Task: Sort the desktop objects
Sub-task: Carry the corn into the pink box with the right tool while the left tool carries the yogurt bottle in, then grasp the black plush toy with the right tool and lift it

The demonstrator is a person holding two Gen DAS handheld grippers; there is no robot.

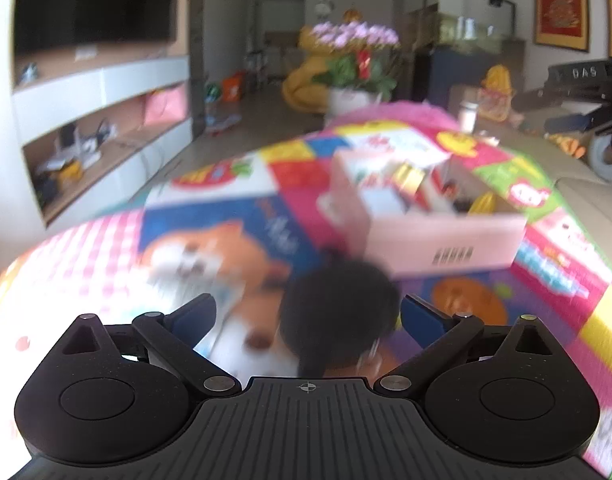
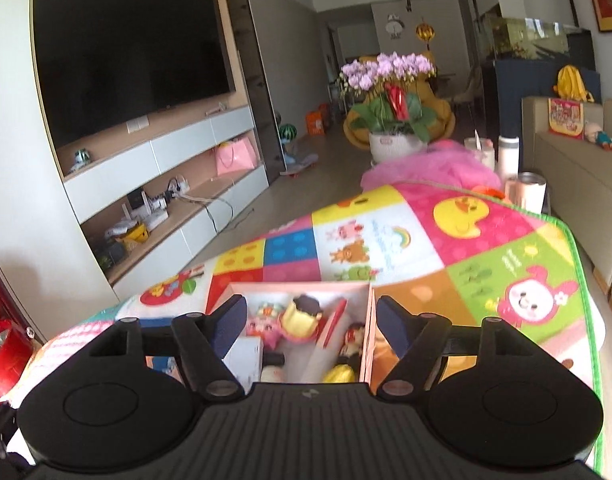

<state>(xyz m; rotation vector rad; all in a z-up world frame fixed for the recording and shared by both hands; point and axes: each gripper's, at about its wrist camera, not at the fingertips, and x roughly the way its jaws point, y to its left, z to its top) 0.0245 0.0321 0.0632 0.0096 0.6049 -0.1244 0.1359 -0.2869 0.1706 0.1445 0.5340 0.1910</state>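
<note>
Left tool (image 1: 308, 314): jaws spread as wide as they go, gripping nothing; a blurred dark round object (image 1: 340, 304) sits between the blue pads without visibly touching either, and what it is cannot be told.
Right tool (image 2: 306, 318): jaws partly apart and empty, hovering above the open box.
Pink cardboard box (image 1: 434, 236): stands on the play mat (image 1: 234, 216) covering the bench, towards the near end in the right wrist view; in the left wrist view it lies just beyond the dark object and to its right.
Box contents: small toys, among them a yellow figure with a dark cap (image 2: 302, 314), a red-faced doll (image 2: 352, 338), a yellow piece (image 2: 340, 374) at the near wall and a white carton (image 2: 246, 356) at the left.
Mat: bright cartoon squares, with a fox picture (image 1: 210, 256) under the left tool and a duck square (image 2: 460, 216) towards the far right corner.
Far end of the bench: a pink cloth heap (image 2: 430, 168), then cups and a tall pale bottle (image 2: 509, 156) by the far right corner.
Surroundings: a potted orchid (image 2: 390, 96) on the floor beyond the bench, a television (image 2: 130, 56) on the wall unit at left, a beige sofa (image 2: 574, 164) at right.
View quality: the left wrist view is smeared.
</note>
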